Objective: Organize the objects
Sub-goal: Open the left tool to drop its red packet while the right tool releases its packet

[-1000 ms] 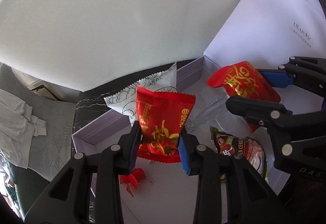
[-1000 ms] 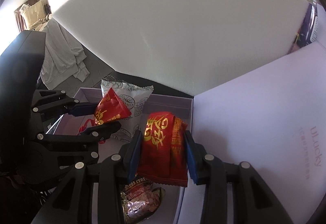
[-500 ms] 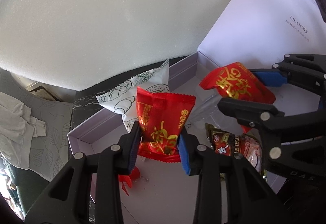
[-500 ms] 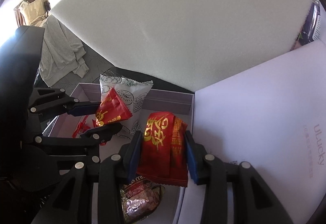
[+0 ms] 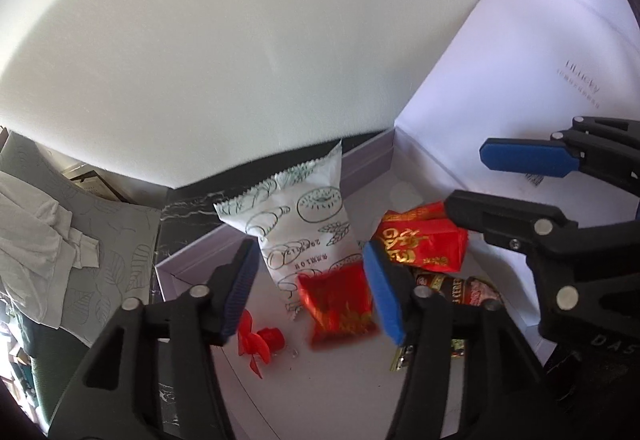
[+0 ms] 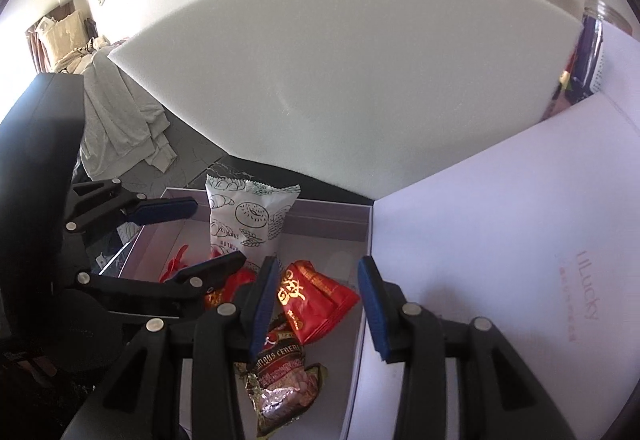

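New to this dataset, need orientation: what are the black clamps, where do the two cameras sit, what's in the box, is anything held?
A person holds a two-finger clamp in each hand; each carries a fisheye camera looking along its fingers. One picture comes from the left gripper, the other from the right gripper. Below is an open lilac box with a white bread packet, a cereal packet and a red plastic piece. Nothing is gripped: the left jaws are opening around a blurred red packet; the right is open over a gold-lettered red packet.

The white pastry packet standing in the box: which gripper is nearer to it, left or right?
Left. The left gripper hangs just in front of the white pastry packet, its jaws opening. The right gripper hangs off to the side, above a red packet.
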Action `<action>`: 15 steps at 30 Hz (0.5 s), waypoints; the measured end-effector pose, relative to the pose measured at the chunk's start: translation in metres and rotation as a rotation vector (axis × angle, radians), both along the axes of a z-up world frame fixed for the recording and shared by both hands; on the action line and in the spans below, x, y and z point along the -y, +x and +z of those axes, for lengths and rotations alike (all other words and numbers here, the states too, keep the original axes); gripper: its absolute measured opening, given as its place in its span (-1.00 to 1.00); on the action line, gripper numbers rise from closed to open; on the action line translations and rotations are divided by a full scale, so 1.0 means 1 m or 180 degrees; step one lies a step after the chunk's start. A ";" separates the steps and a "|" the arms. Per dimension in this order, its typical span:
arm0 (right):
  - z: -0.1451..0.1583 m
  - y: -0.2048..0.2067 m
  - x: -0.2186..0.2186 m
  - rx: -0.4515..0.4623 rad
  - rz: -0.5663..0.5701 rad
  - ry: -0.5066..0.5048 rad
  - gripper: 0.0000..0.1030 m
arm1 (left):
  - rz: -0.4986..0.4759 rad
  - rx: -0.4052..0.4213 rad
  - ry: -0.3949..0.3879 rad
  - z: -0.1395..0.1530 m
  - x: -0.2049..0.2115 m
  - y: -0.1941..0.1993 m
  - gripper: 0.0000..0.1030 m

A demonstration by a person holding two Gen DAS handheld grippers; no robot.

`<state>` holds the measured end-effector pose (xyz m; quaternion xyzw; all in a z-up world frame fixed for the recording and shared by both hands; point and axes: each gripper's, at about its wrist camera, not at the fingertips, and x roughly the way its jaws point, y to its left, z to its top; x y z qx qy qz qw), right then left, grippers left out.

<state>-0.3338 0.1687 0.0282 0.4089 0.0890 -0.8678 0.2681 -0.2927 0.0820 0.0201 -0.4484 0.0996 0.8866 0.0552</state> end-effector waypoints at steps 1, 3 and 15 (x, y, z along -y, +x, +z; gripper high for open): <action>0.002 0.002 -0.001 0.0003 -0.0012 -0.0016 -0.19 | 0.0003 -0.0013 0.0000 0.001 0.000 0.001 0.12; 0.008 0.010 -0.008 0.0007 -0.0018 -0.0046 -0.08 | 0.0020 -0.0039 -0.0015 0.004 0.002 0.003 0.19; 0.029 0.017 -0.019 -0.0147 -0.0174 -0.0027 0.06 | 0.0135 -0.0086 0.0089 0.017 0.010 -0.015 0.21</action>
